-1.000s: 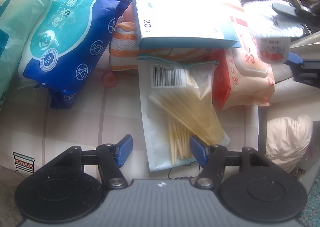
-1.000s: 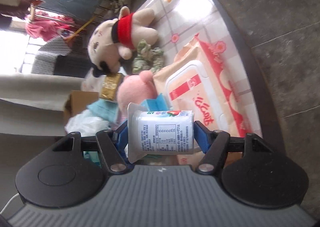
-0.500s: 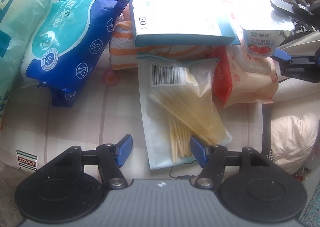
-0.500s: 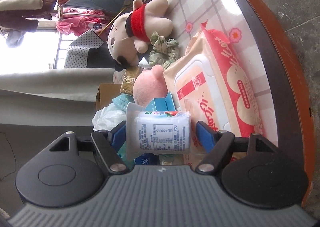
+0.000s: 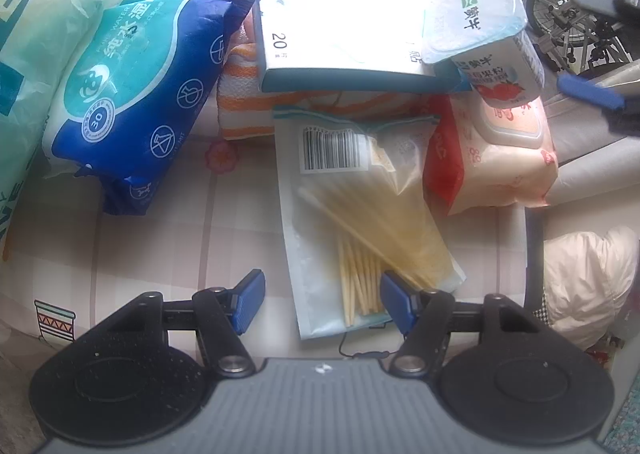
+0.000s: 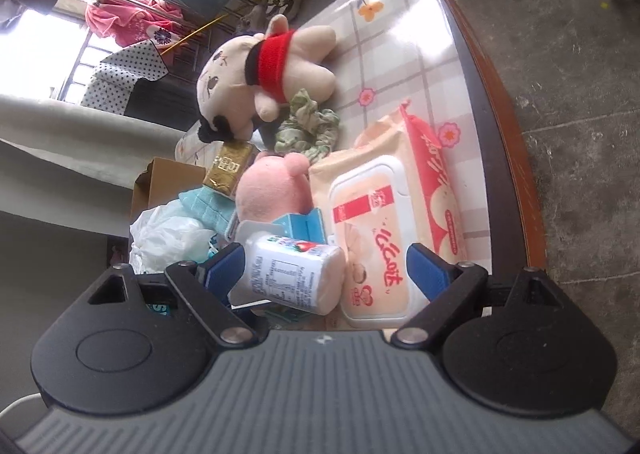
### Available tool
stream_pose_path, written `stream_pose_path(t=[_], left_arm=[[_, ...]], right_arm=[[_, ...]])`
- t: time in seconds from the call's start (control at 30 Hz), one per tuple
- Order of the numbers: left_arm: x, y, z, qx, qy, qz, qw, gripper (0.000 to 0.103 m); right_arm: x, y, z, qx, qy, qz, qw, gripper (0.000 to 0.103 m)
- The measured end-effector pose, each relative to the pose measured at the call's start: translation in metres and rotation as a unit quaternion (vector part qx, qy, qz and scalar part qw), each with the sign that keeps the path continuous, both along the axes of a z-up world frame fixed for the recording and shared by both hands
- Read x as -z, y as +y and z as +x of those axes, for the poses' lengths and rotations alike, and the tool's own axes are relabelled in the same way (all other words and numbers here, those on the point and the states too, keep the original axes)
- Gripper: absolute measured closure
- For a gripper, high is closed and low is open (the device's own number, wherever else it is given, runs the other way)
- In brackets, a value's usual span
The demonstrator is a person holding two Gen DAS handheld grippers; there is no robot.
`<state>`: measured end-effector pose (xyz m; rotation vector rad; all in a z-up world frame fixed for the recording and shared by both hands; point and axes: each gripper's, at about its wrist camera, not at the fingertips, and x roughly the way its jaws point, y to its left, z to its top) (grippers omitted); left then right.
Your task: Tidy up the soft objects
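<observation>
Left wrist view: the left hand-held gripper (image 5: 320,304) hangs with its jaws apart and nothing between them, above the lower end of a clear bag of cotton swabs (image 5: 368,213) lying on the checked worktop (image 5: 160,238). A blue wipes pack (image 5: 132,101) lies left of it. A yogurt cup (image 5: 486,41) rests tilted on a peach wipes pack (image 5: 500,157), against a white-and-blue box (image 5: 340,33).

Right wrist view: the right hand-held gripper (image 6: 326,268) has just been opening its jaws; the yogurt cup (image 6: 294,278) lies between them, seemingly touching only the left pad, beside the peach wipes pack (image 6: 384,230). A pink plush (image 6: 276,185) and a doll (image 6: 260,81) sit beyond.
</observation>
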<state>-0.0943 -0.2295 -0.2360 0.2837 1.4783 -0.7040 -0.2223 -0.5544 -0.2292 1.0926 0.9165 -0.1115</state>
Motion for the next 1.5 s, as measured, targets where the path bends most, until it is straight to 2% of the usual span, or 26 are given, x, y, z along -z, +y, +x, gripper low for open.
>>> stream_pose_path(t=[0.17, 0.23, 0.3, 0.37, 0.43, 0.5, 0.57, 0.67, 0.9, 0.97, 1.03, 1.07, 1.2, 1.3, 1.5], left_arm=[[0.000, 0.001, 0.000, 0.002, -0.001, -0.002, 1.0000, 0.038], [0.000, 0.001, 0.000, 0.002, -0.001, -0.002, 1.0000, 0.038], [0.000, 0.001, -0.001, 0.001, 0.000, -0.002, 1.0000, 0.038], [0.000, 0.002, 0.000, 0.000, 0.001, -0.003, 1.0000, 0.038], [0.000, 0.003, 0.000, -0.002, 0.001, -0.004, 1.0000, 0.038], [0.000, 0.003, 0.000, -0.003, 0.001, -0.005, 1.0000, 0.038], [0.000, 0.004, 0.000, -0.003, 0.001, -0.005, 1.0000, 0.038], [0.000, 0.003, 0.000, -0.003, 0.001, -0.005, 1.0000, 0.038], [-0.004, 0.005, -0.001, 0.003, 0.002, -0.006, 1.0000, 0.038], [-0.010, 0.007, 0.000, 0.006, 0.001, -0.014, 0.9999, 0.038], [-0.018, 0.009, 0.002, 0.007, 0.005, -0.026, 0.9996, 0.037], [-0.021, 0.009, 0.004, 0.004, 0.007, -0.032, 0.9995, 0.036], [-0.031, 0.002, 0.014, -0.010, -0.002, -0.050, 0.9987, 0.021], [-0.030, -0.013, 0.022, -0.015, -0.012, -0.047, 0.9987, 0.020], [-0.013, -0.039, 0.021, -0.029, -0.015, -0.029, 0.9991, 0.019]], right_arm=[[-0.041, 0.018, 0.026, -0.039, -0.025, -0.074, 0.996, 0.018], [-0.054, 0.032, 0.047, -0.067, -0.034, -0.113, 0.991, 0.033], [-0.060, 0.050, 0.068, -0.107, -0.022, -0.163, 0.980, 0.062], [-0.057, 0.061, 0.080, -0.139, -0.004, -0.186, 0.973, 0.078], [-0.053, 0.065, 0.081, -0.156, 0.006, -0.193, 0.969, 0.083], [-0.055, 0.064, 0.074, -0.156, -0.007, -0.188, 0.970, 0.088], [-0.059, 0.062, 0.067, -0.156, -0.016, -0.193, 0.969, 0.089], [-0.060, 0.053, 0.051, -0.144, -0.024, -0.178, 0.973, 0.089], [-0.048, 0.023, 0.007, -0.091, 0.000, -0.143, 0.986, 0.086], [-0.044, 0.017, -0.002, -0.076, 0.000, -0.123, 0.989, 0.085], [-0.046, 0.017, -0.006, -0.075, -0.001, -0.127, 0.989, 0.084], [-0.048, 0.017, -0.006, -0.075, -0.003, -0.131, 0.989, 0.083], [-0.062, 0.020, -0.004, -0.073, -0.012, -0.145, 0.987, 0.068], [-0.072, 0.024, 0.001, -0.078, -0.023, -0.159, 0.984, 0.056], [-0.076, 0.031, 0.010, -0.089, -0.024, -0.166, 0.982, 0.052]])
